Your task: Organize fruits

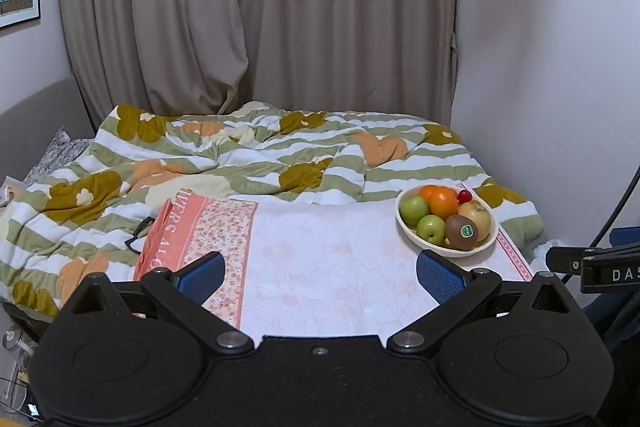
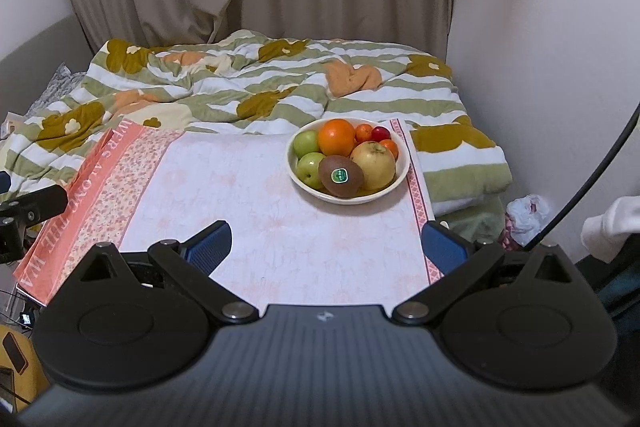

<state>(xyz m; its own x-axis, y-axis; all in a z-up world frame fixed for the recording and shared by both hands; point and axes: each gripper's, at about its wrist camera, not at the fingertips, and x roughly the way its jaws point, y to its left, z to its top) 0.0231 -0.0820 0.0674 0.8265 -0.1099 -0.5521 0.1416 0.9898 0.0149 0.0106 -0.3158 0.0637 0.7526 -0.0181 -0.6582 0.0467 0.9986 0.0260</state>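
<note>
A: Fruit? All in bowl [image 2: 347, 195], far right on cloth [image 2: 256, 203].
B: Left gripper [image 1: 320, 269], right gripper [image 2: 326, 241]: fingers wide, empty. Sorted or unsorted, can't tell; round fruit rolls.

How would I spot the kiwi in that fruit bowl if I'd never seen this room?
Find the pink flowered cloth spread in front of the striped quilt, then the cream bowl near its right edge. At the bowl's near rim, between a green apple and a yellowish apple, lies the kiwi: the only brown, fuzzy fruit, with a green sticker.
</note>
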